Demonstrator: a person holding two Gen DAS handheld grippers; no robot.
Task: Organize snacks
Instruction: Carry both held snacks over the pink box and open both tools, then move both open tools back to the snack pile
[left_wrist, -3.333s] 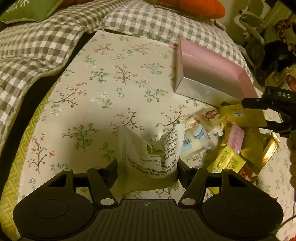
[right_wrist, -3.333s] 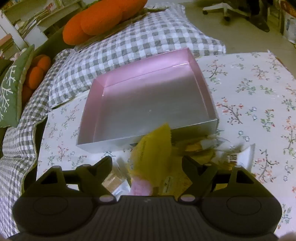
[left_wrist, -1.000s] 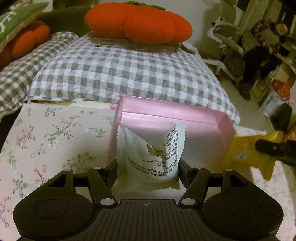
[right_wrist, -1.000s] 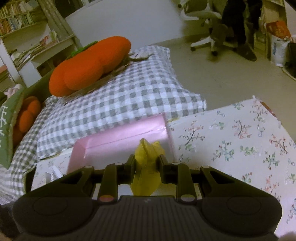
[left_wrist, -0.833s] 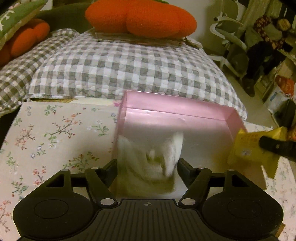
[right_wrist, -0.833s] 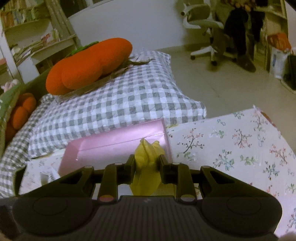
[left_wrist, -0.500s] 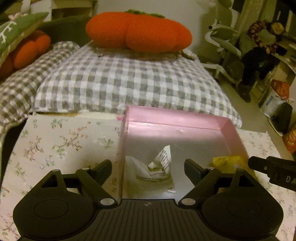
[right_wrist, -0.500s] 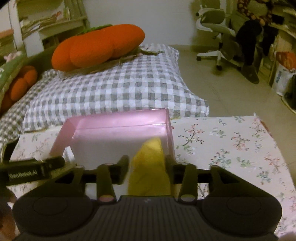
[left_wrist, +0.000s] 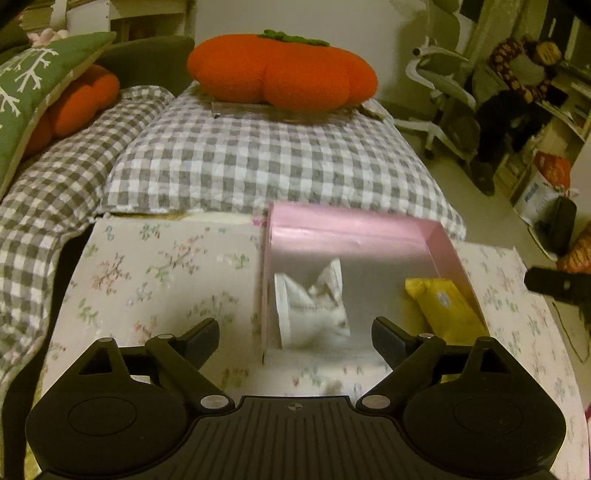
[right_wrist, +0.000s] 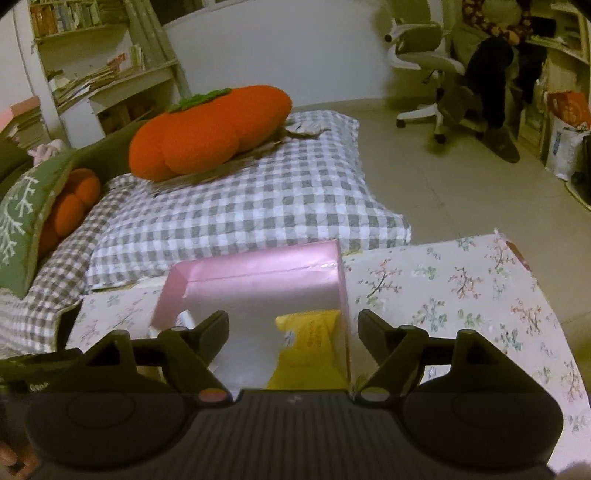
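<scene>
From my left claw (left_wrist: 295, 328) the white snack packet (left_wrist: 314, 306) is blurred, so I cannot read its print; its near end is soft in the picture, and its torn top corners stand up. My left claw is opening, wide apart, and it holds nothing: the packet lies below, between the two fingers, but they do not touch it. The packet is inside the pink box (left_wrist: 354, 225), against the left wall of the box. Its long axis runs from the near wall toward the far wall.

More to the right in the same box, the yellow snack packet (left_wrist: 443, 306) lies flat along the right wall, its long axis also from near to far. Its near end is cut off by my claw's right finger. Between the two packets the silver floor of the box is bare. Of my right claw only a dark finger shows at the right edge of this view.

From my right claw (right_wrist: 293, 332) the near half of the pink box (right_wrist: 258, 273) is hidden behind the claw body, and the yellow snack packet (right_wrist: 310, 339) is cut off at its near end. This claw is opening too and holds nothing. The box sits at the far edge of the bench (right_wrist: 461, 295), beside the checked cushion (right_wrist: 240, 210); the right part of the flowered bench is free.
</scene>
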